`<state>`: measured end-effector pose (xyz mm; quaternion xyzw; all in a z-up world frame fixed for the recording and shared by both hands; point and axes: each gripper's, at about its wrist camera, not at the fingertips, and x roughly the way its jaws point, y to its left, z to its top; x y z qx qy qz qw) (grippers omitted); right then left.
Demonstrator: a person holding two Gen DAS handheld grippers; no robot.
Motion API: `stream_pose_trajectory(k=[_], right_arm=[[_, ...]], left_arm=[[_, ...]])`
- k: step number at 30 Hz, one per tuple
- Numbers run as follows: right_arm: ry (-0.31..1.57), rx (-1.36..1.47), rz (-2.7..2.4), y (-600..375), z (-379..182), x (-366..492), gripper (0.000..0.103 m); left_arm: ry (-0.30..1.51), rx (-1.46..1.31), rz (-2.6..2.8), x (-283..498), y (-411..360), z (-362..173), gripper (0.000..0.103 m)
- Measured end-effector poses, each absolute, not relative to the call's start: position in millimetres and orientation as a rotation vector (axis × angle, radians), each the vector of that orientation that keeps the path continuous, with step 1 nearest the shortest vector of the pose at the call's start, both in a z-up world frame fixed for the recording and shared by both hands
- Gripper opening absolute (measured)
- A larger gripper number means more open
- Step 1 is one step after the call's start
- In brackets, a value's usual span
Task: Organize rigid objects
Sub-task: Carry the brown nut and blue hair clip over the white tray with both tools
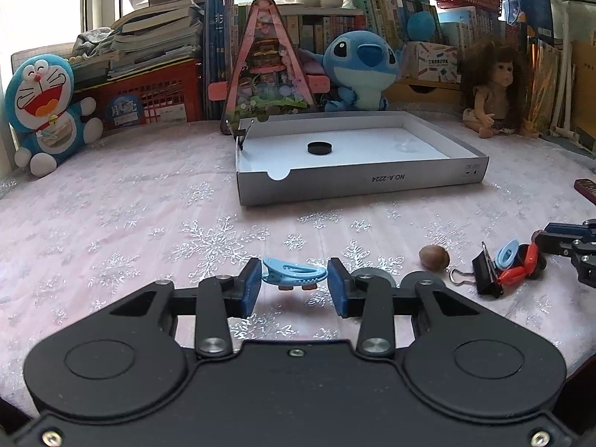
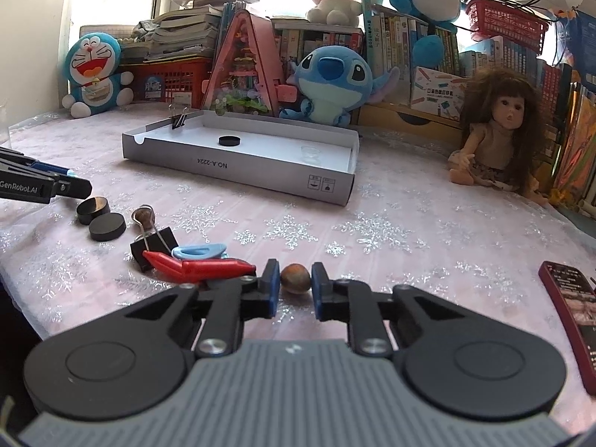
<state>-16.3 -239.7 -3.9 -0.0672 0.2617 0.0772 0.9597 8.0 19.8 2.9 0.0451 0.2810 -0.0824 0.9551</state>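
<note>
My left gripper (image 1: 294,279) is shut on a light blue hair clip (image 1: 292,272), held end to end between the blue pads just above the cloth. My right gripper (image 2: 295,285) has its pads on both sides of a brown nut (image 2: 295,278) that rests on the cloth; whether they press it I cannot tell. A grey cardboard tray (image 1: 357,180) holds a black disc (image 1: 319,147), with a binder clip (image 1: 242,136) on its far left corner. The tray also shows in the right wrist view (image 2: 238,171).
Left of my right gripper lie a red clip (image 2: 197,269), another blue clip (image 2: 199,251), a black binder clip (image 2: 154,247), two black discs (image 2: 100,218) and a second nut (image 2: 144,216). A dark red phone (image 2: 573,313) lies at the right. Plush toys, a doll (image 2: 495,141) and books line the back.
</note>
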Motion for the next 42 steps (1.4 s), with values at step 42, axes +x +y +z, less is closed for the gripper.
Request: stream_pose_trajectory(k=[42], right_arm=[[0.535,-0.07,0.138,-237.6,44.4,75.5,0.022]], left_arm=[[0.547,0.029,-0.226,117.3,-12.7,49.2,0.036]])
